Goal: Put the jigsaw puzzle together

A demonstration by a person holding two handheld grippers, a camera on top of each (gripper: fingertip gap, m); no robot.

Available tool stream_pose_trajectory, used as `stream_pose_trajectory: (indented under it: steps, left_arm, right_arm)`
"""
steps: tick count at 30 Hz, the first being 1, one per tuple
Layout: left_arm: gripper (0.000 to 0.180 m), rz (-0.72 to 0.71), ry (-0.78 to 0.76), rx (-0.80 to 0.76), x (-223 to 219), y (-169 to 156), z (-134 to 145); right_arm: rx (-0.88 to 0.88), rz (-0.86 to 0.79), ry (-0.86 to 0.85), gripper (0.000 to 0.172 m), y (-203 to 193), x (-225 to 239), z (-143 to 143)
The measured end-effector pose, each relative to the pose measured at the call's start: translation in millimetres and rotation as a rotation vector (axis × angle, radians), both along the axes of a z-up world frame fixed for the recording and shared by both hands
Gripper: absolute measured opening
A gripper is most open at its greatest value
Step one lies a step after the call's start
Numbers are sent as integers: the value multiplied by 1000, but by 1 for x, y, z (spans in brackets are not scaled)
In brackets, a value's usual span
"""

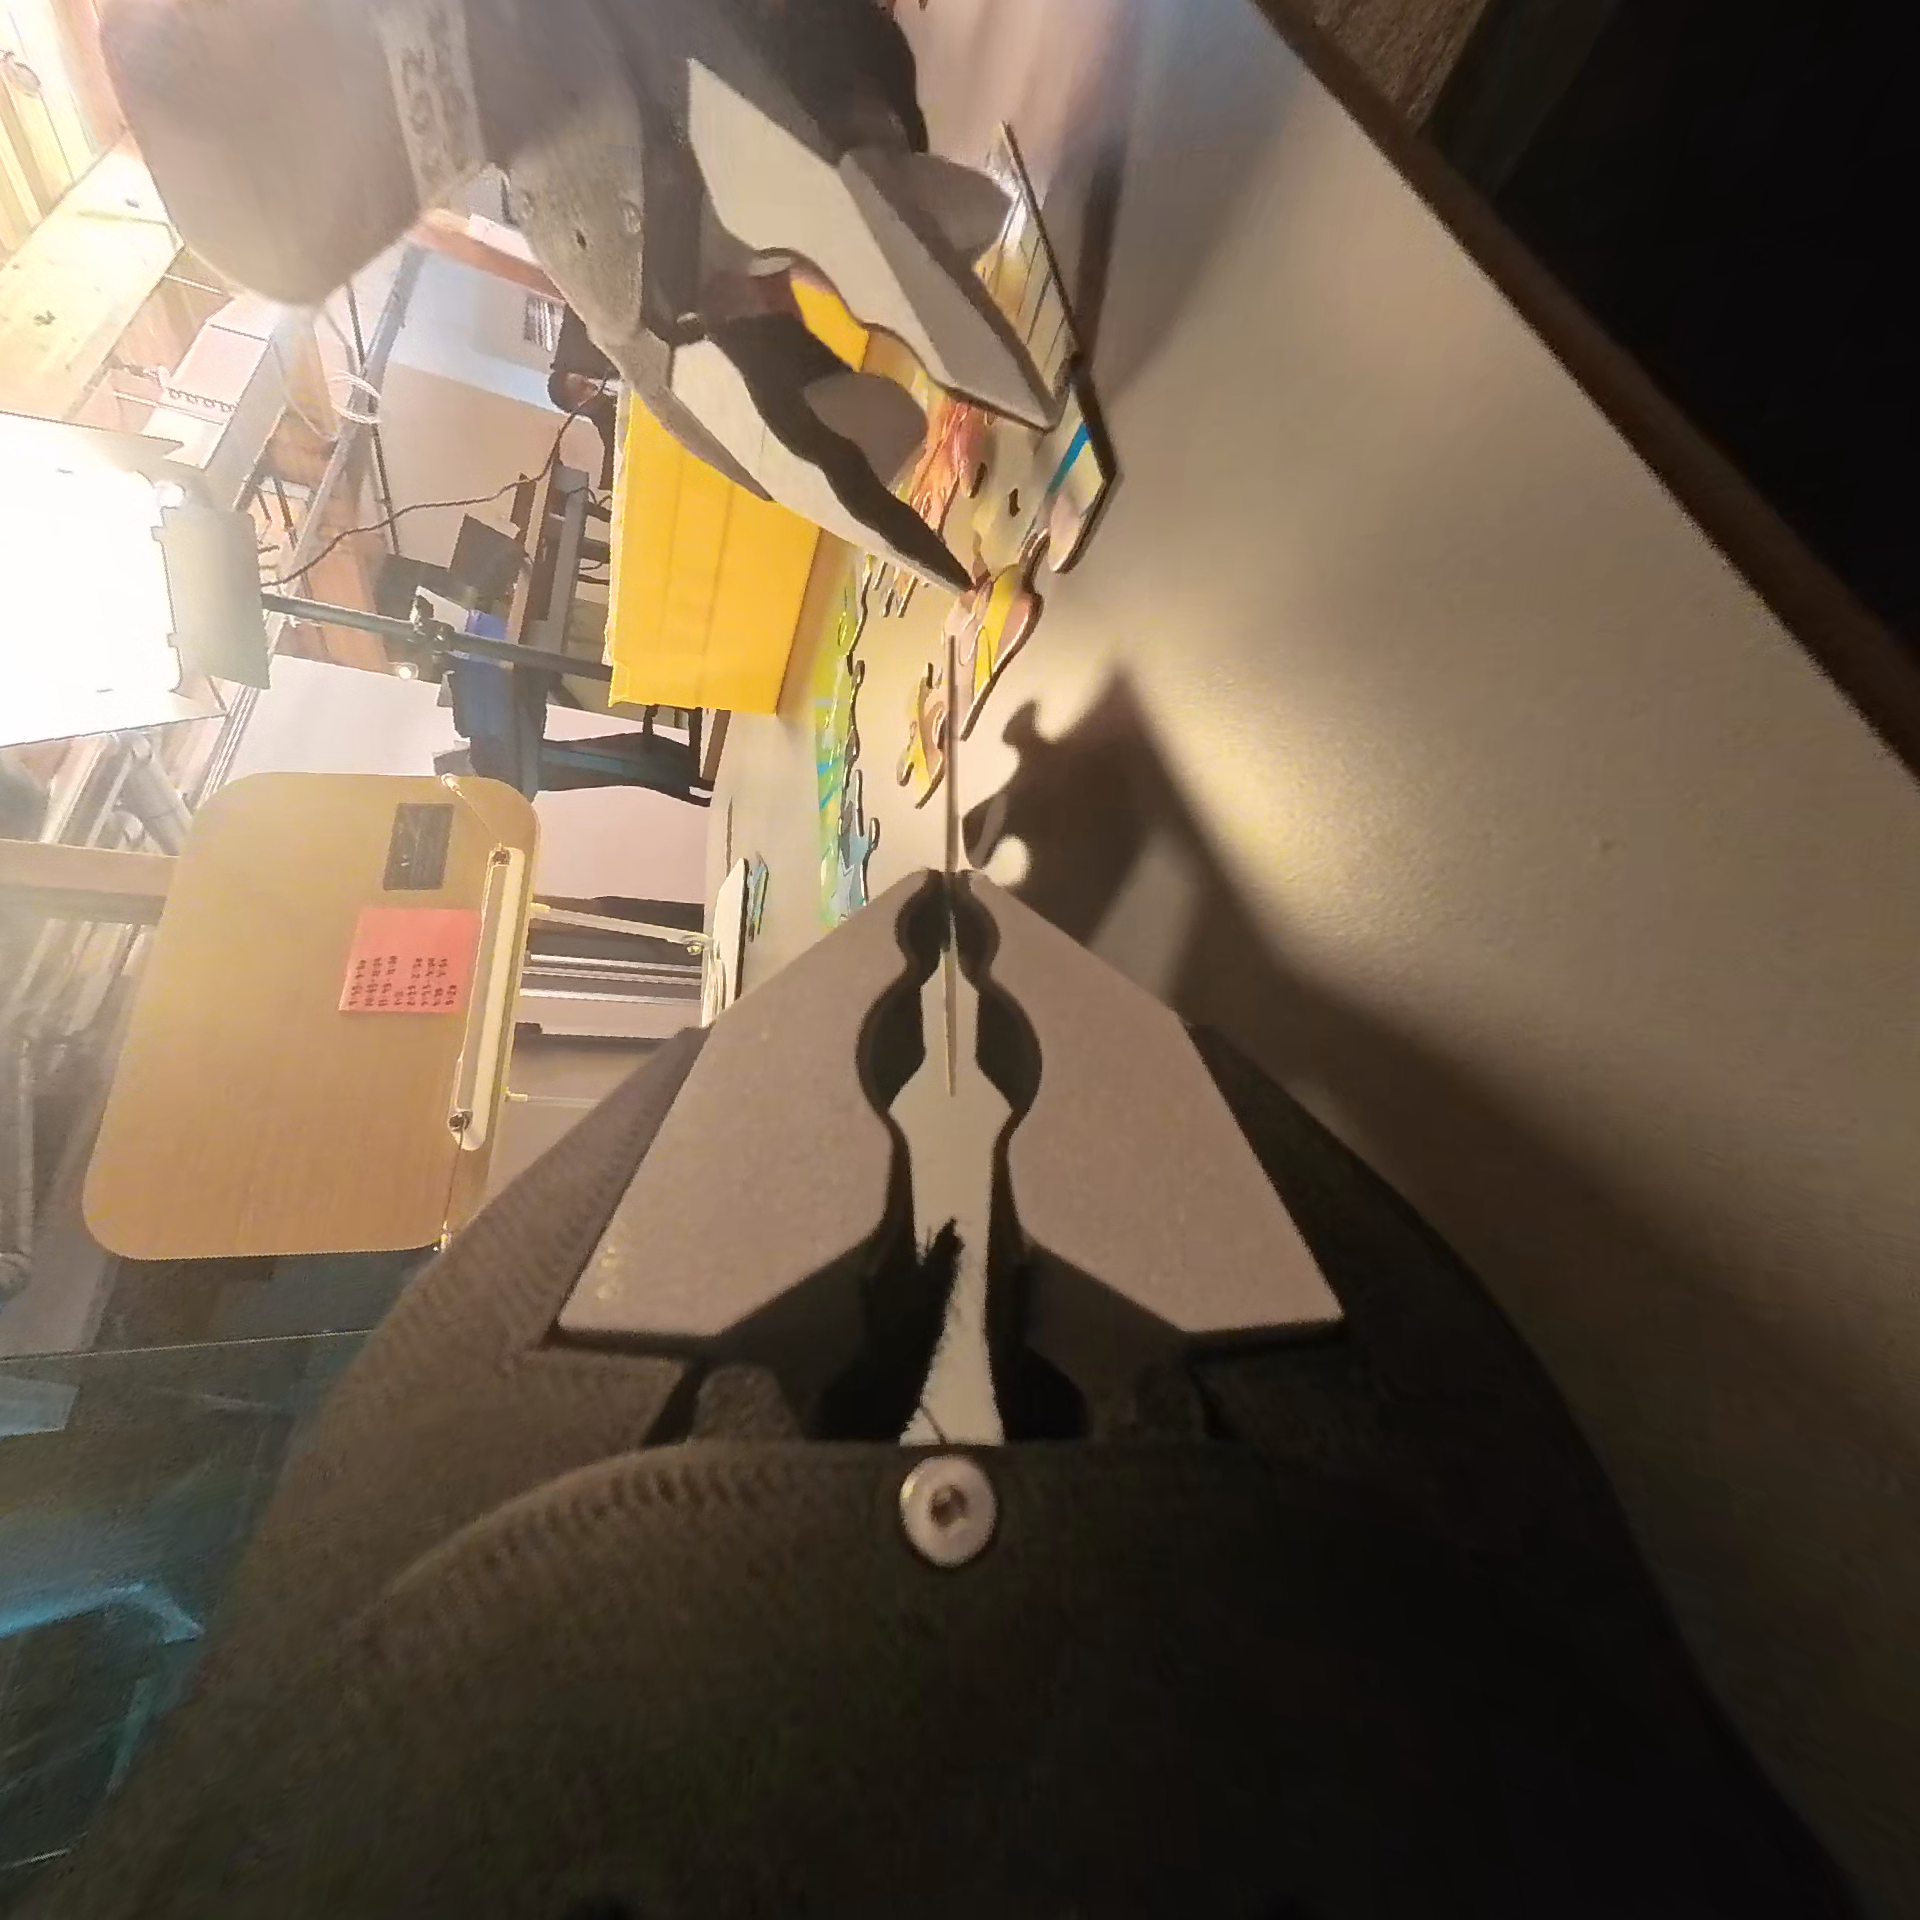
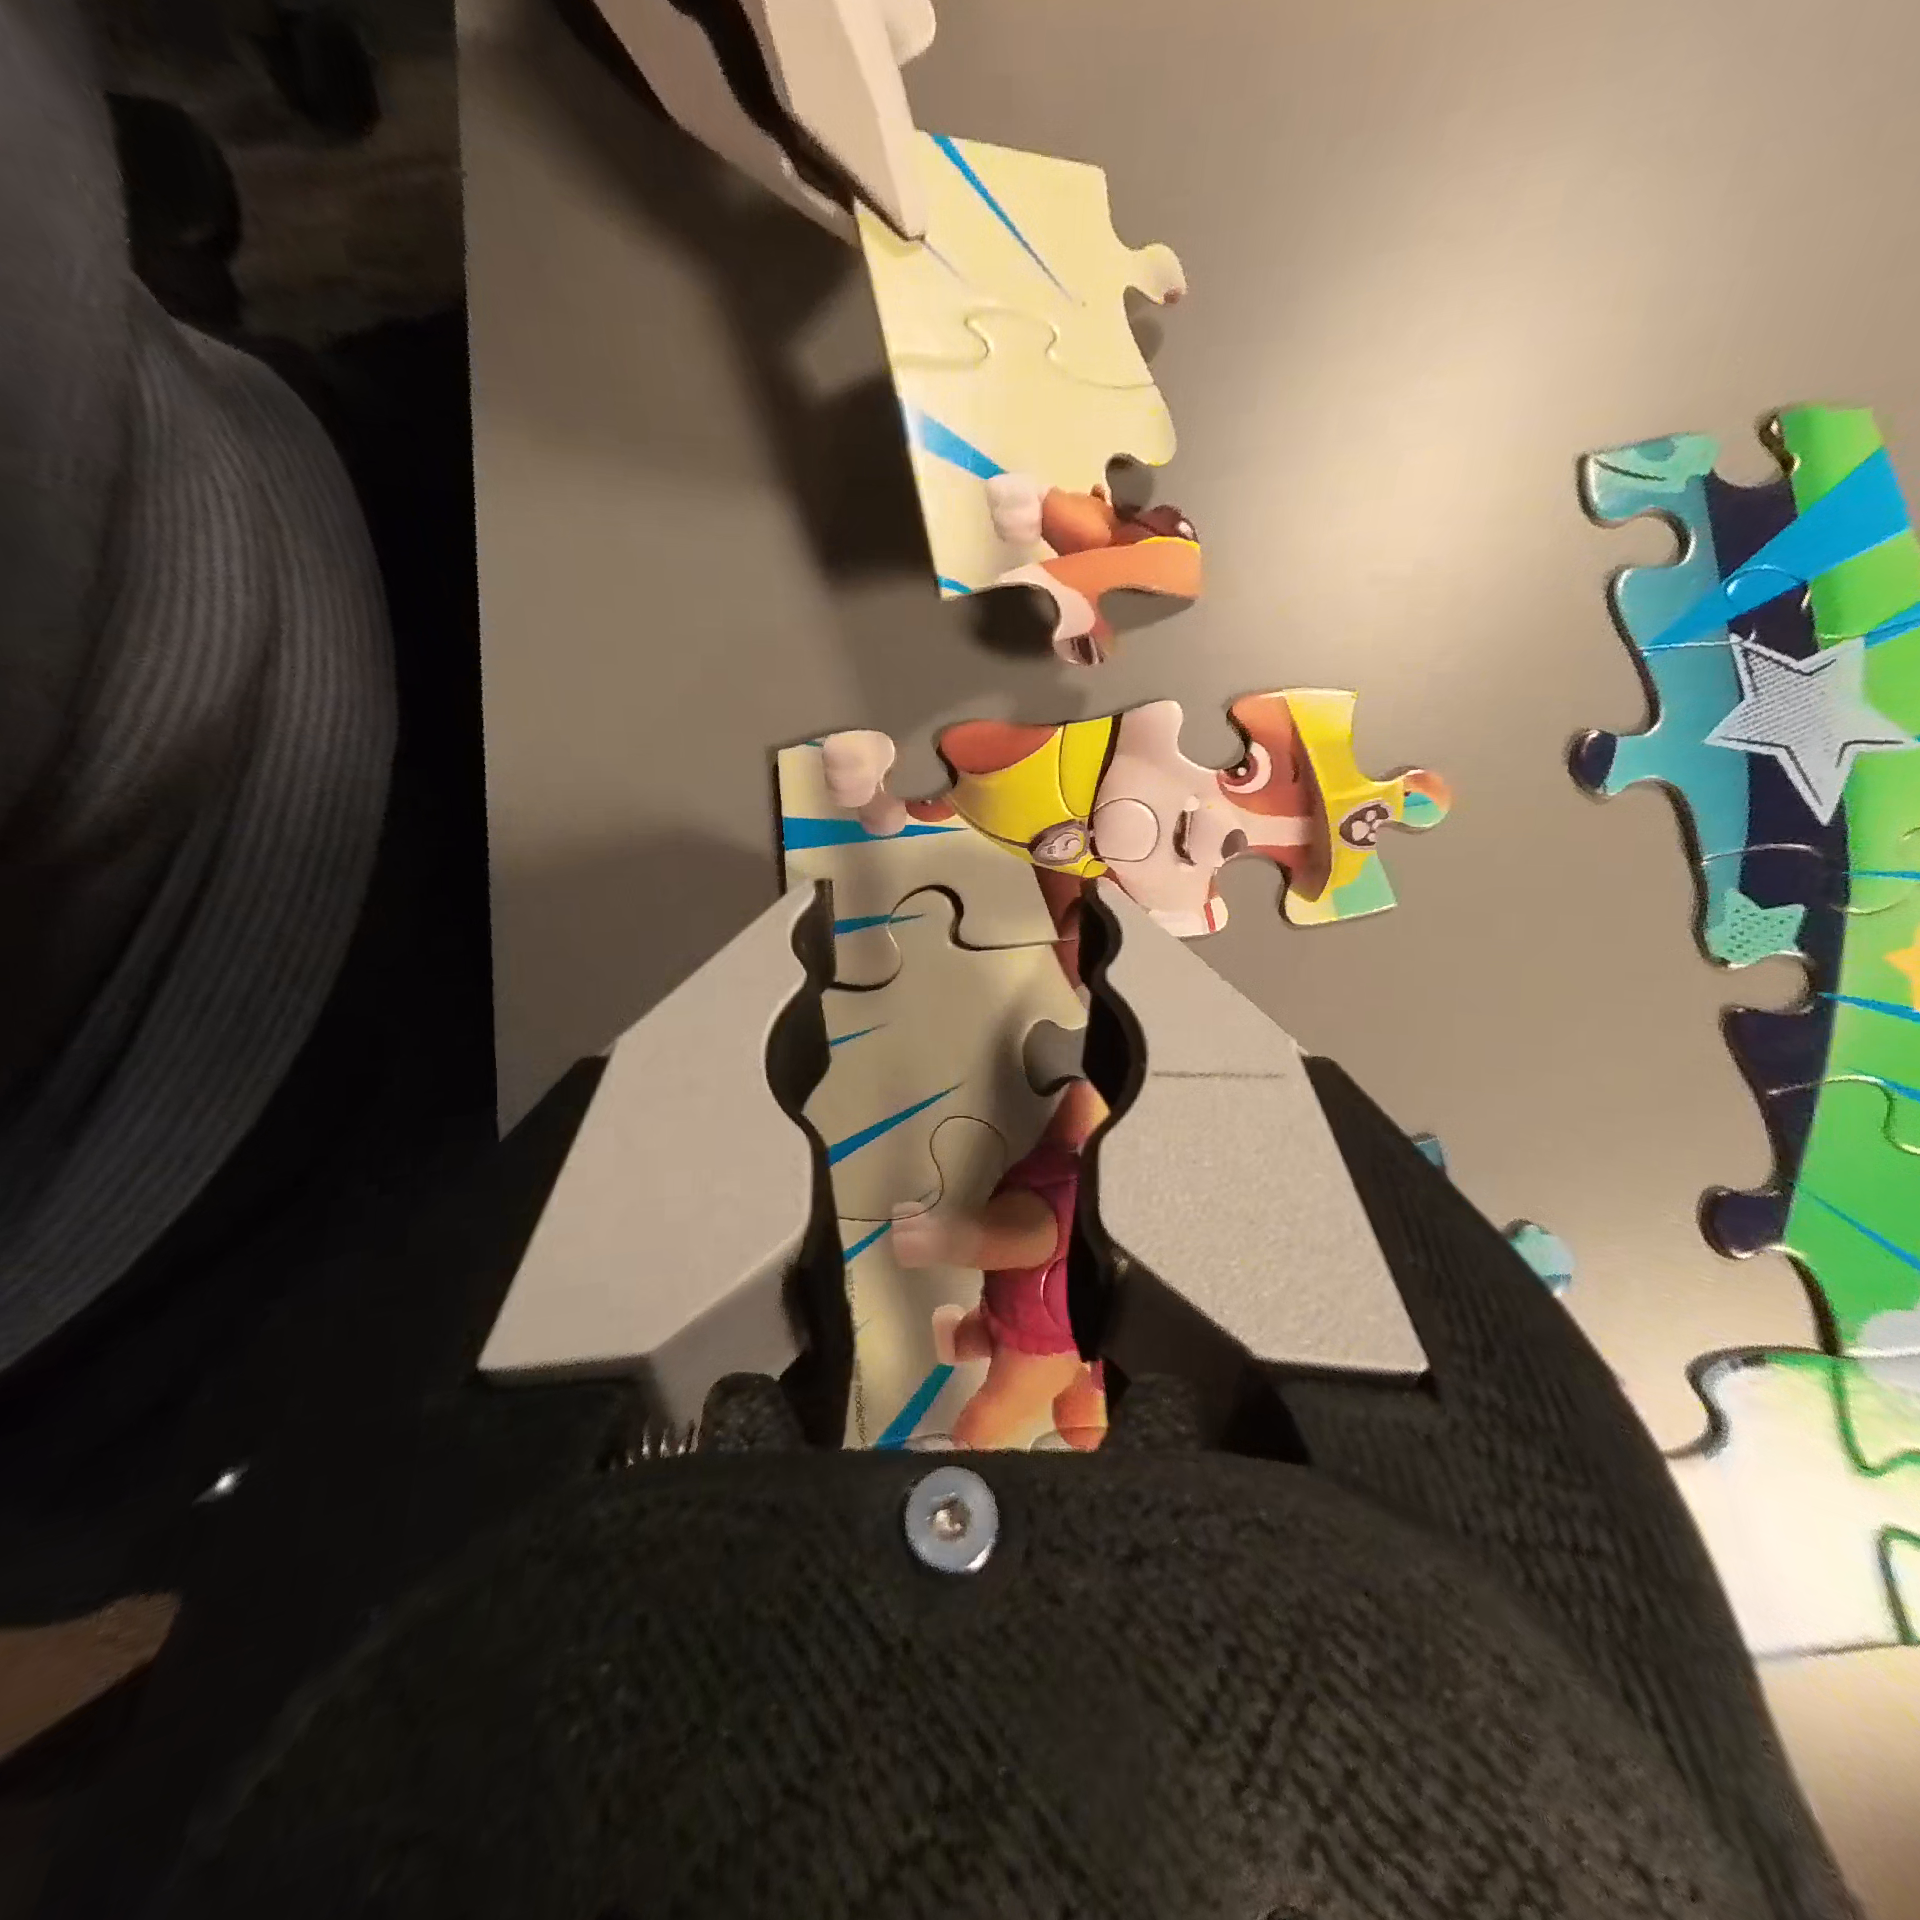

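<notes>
Currently the left gripper (image 1: 951,883) clamps a thin, light puzzle section (image 2: 1023,384) edge-on above the table (image 1: 1455,727); the right gripper (image 2: 951,914) straddles a flat joined section (image 2: 1039,831) near the table's edge, its pads apparently meeting the section's sides; stiff card, fragile joints; grip the edges.

Each handheld gripper (image 1: 948,883) (image 2: 951,904) pairs two flat grey wedge fingers (image 2: 686,1174) edged with wavy black pads (image 2: 1107,997). The black, ribbed housing (image 2: 935,1704) carries one silver hex screw (image 2: 951,1525) at centre.
</notes>
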State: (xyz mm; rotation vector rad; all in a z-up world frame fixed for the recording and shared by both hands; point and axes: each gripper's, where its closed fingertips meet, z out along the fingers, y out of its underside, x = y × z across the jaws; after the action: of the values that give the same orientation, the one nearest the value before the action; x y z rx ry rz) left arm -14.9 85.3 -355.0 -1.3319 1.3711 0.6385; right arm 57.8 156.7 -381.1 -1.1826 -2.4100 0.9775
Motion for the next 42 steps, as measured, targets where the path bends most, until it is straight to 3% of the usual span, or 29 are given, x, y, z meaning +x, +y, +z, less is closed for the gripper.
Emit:
stream_pose_trajectory:
  steps: [16,34,42]
  left_arm:
    - [0,-9,1,6,2,0,1]
    - [0,-186,76,15,35,-5,-10]
    - [0,-218,100,-23,42,-7,-19]
  right_arm:
    - [19,61,41,36,-2,4,2]
    - [-69,32,73,40,-8,-2,18]
    - [-96,70,41,7,-21,-11,14]
